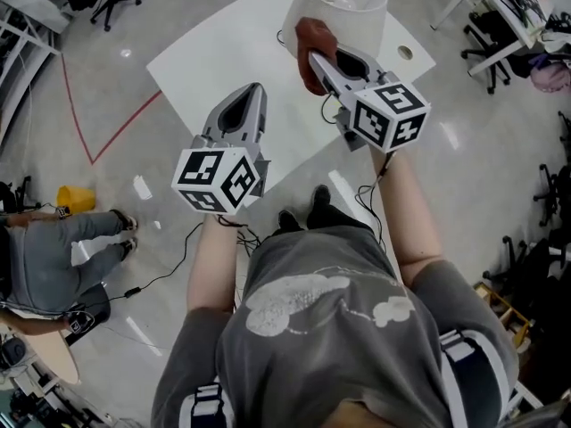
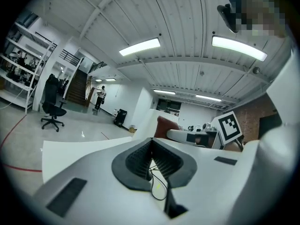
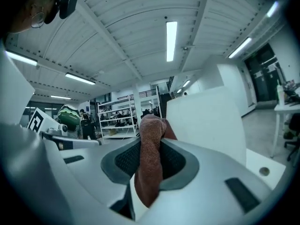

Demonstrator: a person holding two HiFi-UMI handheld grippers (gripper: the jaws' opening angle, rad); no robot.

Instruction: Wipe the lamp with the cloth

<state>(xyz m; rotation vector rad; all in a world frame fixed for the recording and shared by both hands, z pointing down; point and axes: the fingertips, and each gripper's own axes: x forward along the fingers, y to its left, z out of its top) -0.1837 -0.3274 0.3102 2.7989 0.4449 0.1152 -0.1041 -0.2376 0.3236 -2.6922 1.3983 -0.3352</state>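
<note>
A white lamp shade (image 1: 343,5) stands at the far side of the white table (image 1: 214,56). My right gripper (image 1: 314,58) is shut on a reddish-brown cloth (image 1: 312,45), which presses against the shade's near left side. In the right gripper view the cloth (image 3: 151,161) hangs between the jaws, with the lamp shade (image 3: 206,121) just to the right. My left gripper (image 1: 259,87) hovers over the table's near edge, left of the lamp, jaws together with nothing between them. The left gripper view shows the cloth (image 2: 165,126) and the lamp shade (image 2: 146,123) ahead.
A thin black cable (image 1: 332,105) runs across the table by the right gripper. A small round hole (image 1: 406,53) marks the table's right corner. A person in grey (image 1: 53,257) crouches on the floor at the left. Office chairs (image 1: 491,56) stand at the right.
</note>
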